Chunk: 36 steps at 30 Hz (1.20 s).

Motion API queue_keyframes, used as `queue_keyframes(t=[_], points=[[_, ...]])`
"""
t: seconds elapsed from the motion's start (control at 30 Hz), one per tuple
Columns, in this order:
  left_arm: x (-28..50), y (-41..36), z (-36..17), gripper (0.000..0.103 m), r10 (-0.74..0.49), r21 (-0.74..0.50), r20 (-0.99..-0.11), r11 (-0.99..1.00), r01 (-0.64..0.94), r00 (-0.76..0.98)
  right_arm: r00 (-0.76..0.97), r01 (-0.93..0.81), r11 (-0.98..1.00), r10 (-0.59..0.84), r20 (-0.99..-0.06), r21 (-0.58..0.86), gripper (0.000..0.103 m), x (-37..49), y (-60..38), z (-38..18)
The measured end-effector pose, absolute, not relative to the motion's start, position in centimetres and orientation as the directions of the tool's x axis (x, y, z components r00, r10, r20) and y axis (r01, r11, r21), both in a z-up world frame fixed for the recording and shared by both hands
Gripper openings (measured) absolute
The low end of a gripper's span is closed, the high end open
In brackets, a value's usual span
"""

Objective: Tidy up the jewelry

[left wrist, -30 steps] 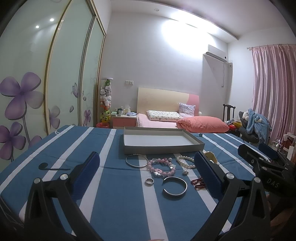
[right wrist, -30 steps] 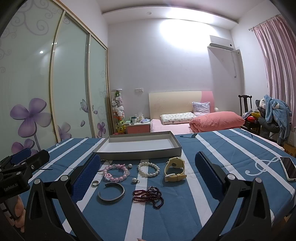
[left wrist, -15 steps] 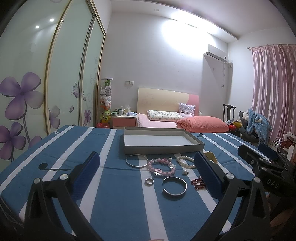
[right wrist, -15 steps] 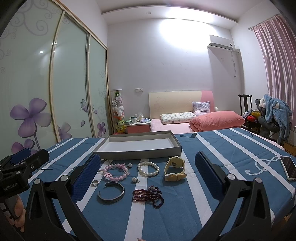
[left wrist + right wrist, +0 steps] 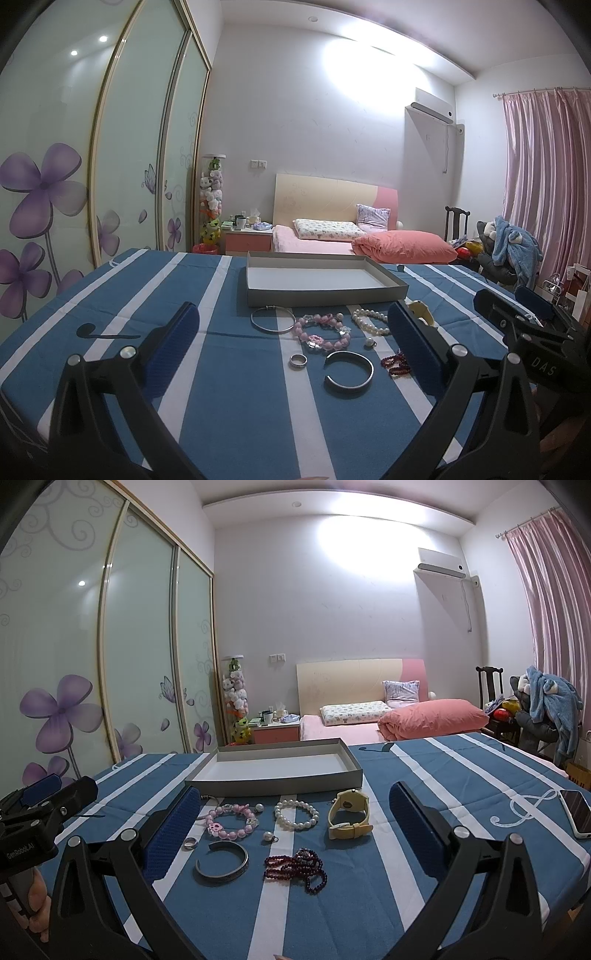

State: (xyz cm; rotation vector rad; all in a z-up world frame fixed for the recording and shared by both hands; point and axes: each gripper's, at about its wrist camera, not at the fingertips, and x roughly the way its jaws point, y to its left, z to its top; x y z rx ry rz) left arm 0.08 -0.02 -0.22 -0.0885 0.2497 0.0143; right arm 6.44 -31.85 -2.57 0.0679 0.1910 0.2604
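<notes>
A grey shallow tray (image 5: pixel 325 295) (image 5: pixel 273 786) stands empty on the blue striped tablecloth. In front of it lie a thin silver bangle (image 5: pixel 272 319), a pink bead bracelet (image 5: pixel 320 332) (image 5: pixel 231 821), a pearl bracelet (image 5: pixel 369 322) (image 5: pixel 296 814), a yellow watch (image 5: pixel 348 814), a silver ring (image 5: pixel 298 361) (image 5: pixel 190 843), a silver cuff (image 5: pixel 349 376) (image 5: pixel 221 862), a dark red bead strand (image 5: pixel 297 866) (image 5: pixel 396 363) and a small pearl charm (image 5: pixel 269 836). My left gripper (image 5: pixel 291 343) is open and empty, short of the jewelry. My right gripper (image 5: pixel 293 827) is open and empty too.
A phone (image 5: pixel 576 812) lies at the table's right edge. Behind the table are a bed with a pink pillow (image 5: pixel 402 248), a nightstand (image 5: pixel 247 236), a wardrobe with flower doors (image 5: pixel 74 184) and a chair with a blue garment (image 5: pixel 550 705).
</notes>
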Motion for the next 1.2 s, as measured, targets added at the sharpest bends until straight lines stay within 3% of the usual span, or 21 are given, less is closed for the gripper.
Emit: queue_keyframes(t=[0.97, 1.2], points=[[0.3, -0.1, -0.2, 0.099, 0.004, -0.085, -0.254, 0.996, -0.026, 0.967, 0.947, -0.246, 0.965, 0.260, -0.190, 0.094, 0.101, 6.5, -32.2, -2.8], [2.5, 0.2, -1.3, 0.099, 0.008, -0.085, -0.317, 0.996, -0.037, 0.949, 0.920, -0.219, 0.970, 0.242, -0.307, 0.107, 0.101, 10.4, -32.4, -3.9]])
